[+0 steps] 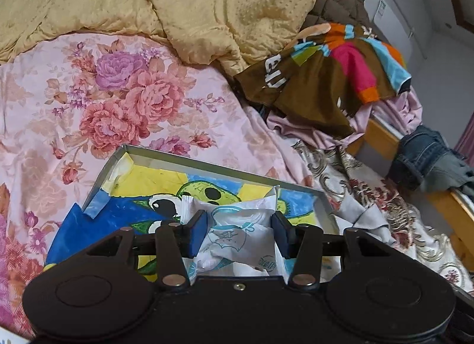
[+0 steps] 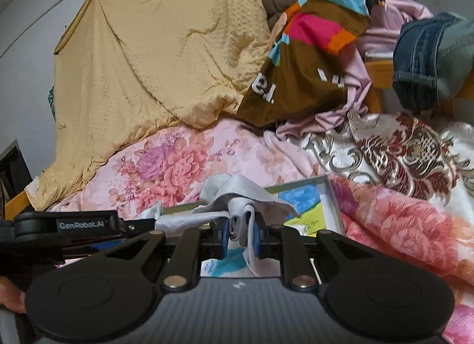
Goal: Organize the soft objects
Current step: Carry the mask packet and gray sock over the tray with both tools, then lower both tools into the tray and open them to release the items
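Left wrist: floral bedsheet (image 1: 133,100) under rumpled yellow quilt (image 1: 207,3).

The bed (image 1: 382,133) is covered by a floral sheet (image 1: 124,100); on it a yellow quilt (image 1: 207,3), a shallow tray (image 1: 207,163), a striped garment (image 1: 334,77) and jeans (image 1: 423,154) are laid.

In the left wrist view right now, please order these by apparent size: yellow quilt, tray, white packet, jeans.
1. yellow quilt
2. tray
3. white packet and jeans: unsure, since the packet sits in the left claw, close to the camera.
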`<state>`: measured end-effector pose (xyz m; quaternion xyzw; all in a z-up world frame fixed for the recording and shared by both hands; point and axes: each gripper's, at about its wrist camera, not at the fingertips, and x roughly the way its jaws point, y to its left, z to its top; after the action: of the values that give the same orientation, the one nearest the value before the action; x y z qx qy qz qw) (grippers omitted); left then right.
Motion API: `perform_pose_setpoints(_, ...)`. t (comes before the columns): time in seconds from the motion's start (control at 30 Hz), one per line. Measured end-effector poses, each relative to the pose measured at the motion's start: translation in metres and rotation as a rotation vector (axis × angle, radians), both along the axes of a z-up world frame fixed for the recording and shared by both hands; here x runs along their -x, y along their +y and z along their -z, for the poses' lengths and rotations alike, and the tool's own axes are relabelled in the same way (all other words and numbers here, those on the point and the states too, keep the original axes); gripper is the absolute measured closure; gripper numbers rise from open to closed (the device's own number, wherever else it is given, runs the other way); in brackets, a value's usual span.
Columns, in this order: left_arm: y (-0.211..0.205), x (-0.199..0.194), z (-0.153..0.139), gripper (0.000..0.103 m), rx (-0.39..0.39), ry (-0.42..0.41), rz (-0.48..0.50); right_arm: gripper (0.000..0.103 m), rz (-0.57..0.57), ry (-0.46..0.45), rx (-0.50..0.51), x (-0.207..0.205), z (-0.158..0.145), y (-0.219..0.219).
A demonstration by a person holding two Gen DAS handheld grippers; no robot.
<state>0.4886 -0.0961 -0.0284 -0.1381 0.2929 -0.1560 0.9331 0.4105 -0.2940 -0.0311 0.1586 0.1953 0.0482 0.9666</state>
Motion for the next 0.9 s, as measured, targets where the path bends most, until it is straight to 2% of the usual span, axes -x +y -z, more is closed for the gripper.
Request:
perform_pose_setpoints(0.13, -0.007, -0.010, 0.008, 0.053, -0.051, 0.047, -0.014, 0.083, -0.006, 0.036, -0.020, -0.006, 0.005, -0.002)
perform_pose_setpoints(0.37, -0.005, -0.016, 0.015, 0.052, -0.048, 0.078, -0.032, 0.082, -0.022, 0.064, -0.021, -0.010, 0.006, 0.001)
perform_pose_setpoints(0.6, -0.011, -0.016, 0.016, 0.050, -0.071, 0.083, -0.018, 0.075, -0.030, 0.090, -0.044, -0.013, 0.010, -0.001)
perform_pose_setpoints(0.9, -0.012, -0.018, 0.016, 0.046, -0.064, 0.109, -0.019, 0.067, -0.034, 0.096, -0.074, -0.013, 0.012, -0.002)
